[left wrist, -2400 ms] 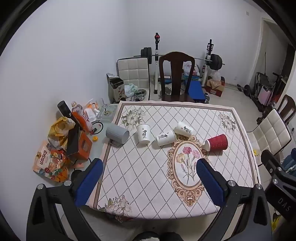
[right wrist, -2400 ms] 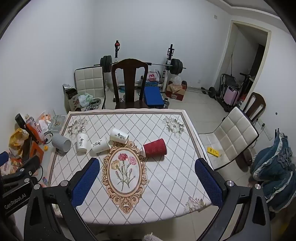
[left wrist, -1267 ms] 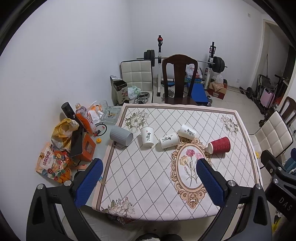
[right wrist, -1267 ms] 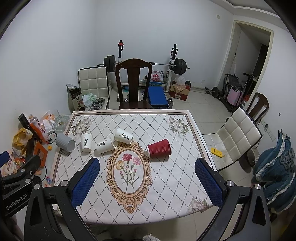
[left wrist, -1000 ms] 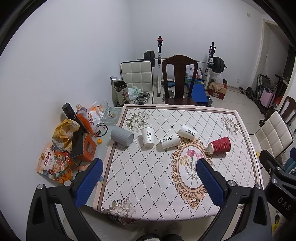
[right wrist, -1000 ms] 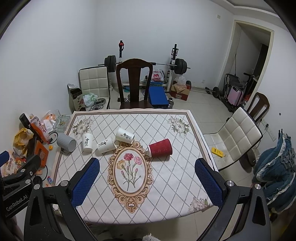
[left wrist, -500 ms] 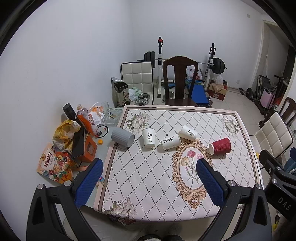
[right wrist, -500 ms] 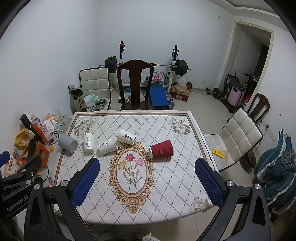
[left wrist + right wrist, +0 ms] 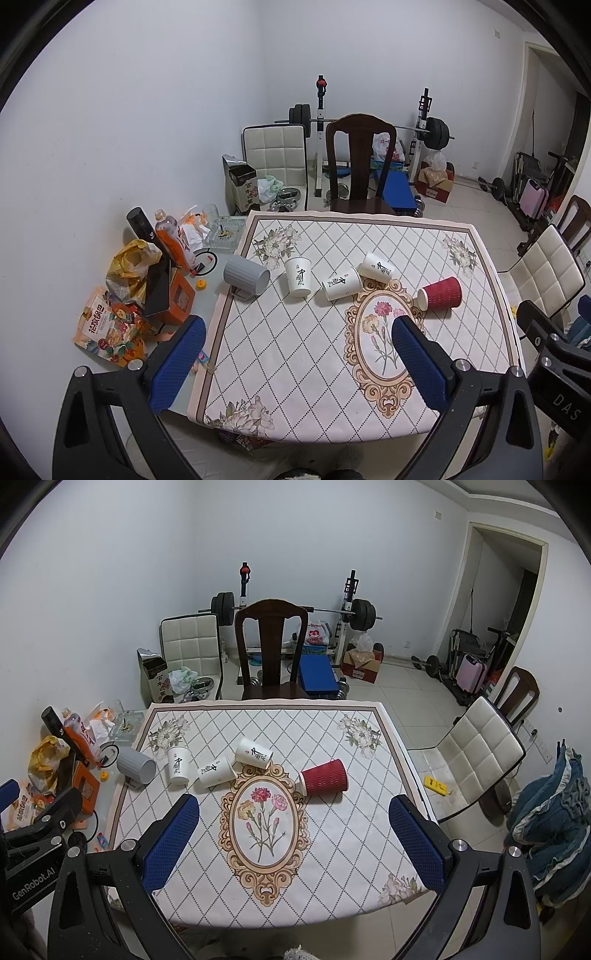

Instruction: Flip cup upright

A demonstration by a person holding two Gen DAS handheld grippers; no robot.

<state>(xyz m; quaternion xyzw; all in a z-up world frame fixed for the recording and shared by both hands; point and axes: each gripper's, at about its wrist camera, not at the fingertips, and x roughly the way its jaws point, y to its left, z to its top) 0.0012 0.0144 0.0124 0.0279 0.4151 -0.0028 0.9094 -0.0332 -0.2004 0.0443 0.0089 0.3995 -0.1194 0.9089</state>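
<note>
From up here I read "GenRobot.AI" on the left gripper's body as it pokes into the right wrist view, and "DAS" on the right gripper's body at the edge of the left wrist view. The three white paper cups carry black brush-style characters with a small red seal; I cannot read them reliably.

I count five cups on the patterned tablecloth (image 9: 332, 830), none upright. The grey ribbed cup (image 9: 246, 277) lies on its side at the cloth's left edge, mouth toward me. The first white paper cup (image 9: 298, 277) stands upside down on its rim just beside it. The second white paper cup (image 9: 341, 283) and third white paper cup (image 9: 377, 267) lie on their sides, touching each other. The red ribbed paper cup (image 9: 325, 777) lies on its side, well apart to the right, its white-lined mouth facing left. No contents show in any of them.

Off the cloth to the left sits a snack bag (image 9: 107, 326) with printed characters and an orange drink bottle (image 9: 173, 245).

My left gripper (image 9: 295, 363) and right gripper (image 9: 293, 843) both have blue pads spread wide, holding nothing, above the table's near edge.
</note>
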